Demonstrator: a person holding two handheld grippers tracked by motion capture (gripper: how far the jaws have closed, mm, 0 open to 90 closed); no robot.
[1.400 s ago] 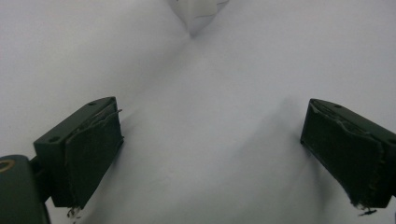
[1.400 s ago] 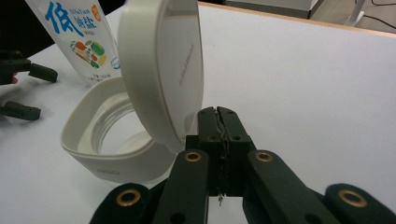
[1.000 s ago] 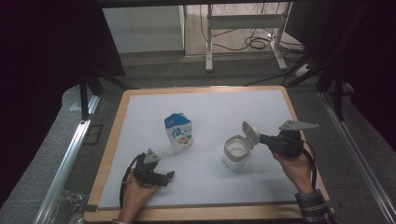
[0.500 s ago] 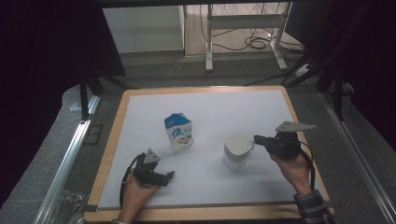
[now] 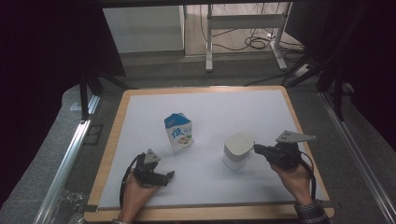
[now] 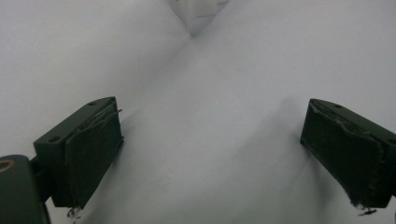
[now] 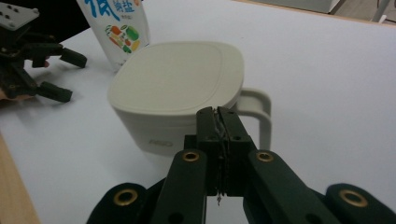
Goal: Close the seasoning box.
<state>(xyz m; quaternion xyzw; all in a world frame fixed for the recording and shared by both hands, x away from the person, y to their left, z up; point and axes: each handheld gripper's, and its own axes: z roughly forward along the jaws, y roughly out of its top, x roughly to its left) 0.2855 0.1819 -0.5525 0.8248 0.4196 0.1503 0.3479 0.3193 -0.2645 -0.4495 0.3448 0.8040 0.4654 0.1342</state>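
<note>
1. since a second ago the lid [image 5: 238, 142] has swung down flat on the white container [image 5: 236, 156]; it stood tilted up then, pinched in my right claw [image 5: 258, 149].
2. my right claw [image 7: 219, 122] now sits at the lid's near-right edge, just beside the handle [image 7: 258, 112], with its jaws pressed together. whether a thin lip of the lid is caught between them, i cannot tell.
3. my left claw [image 5: 168, 176] rests on the white mat [image 5: 233, 107] at the near left, jaws wide apart and holding nothing [image 6: 212, 144].
4. the container stands upright right of the middle of the mat, with the milk carton [image 5: 179, 132] well apart on its left.
5. the step in hand, i judge, is seating the lid and letting go. to do it well, i would press straight down on the edge, not sideways, so the light container does not slide or tip.
6. then i would part the jaws just a little and draw back to the right, low and level, clear of the handle, so the lid stays shut.
</note>
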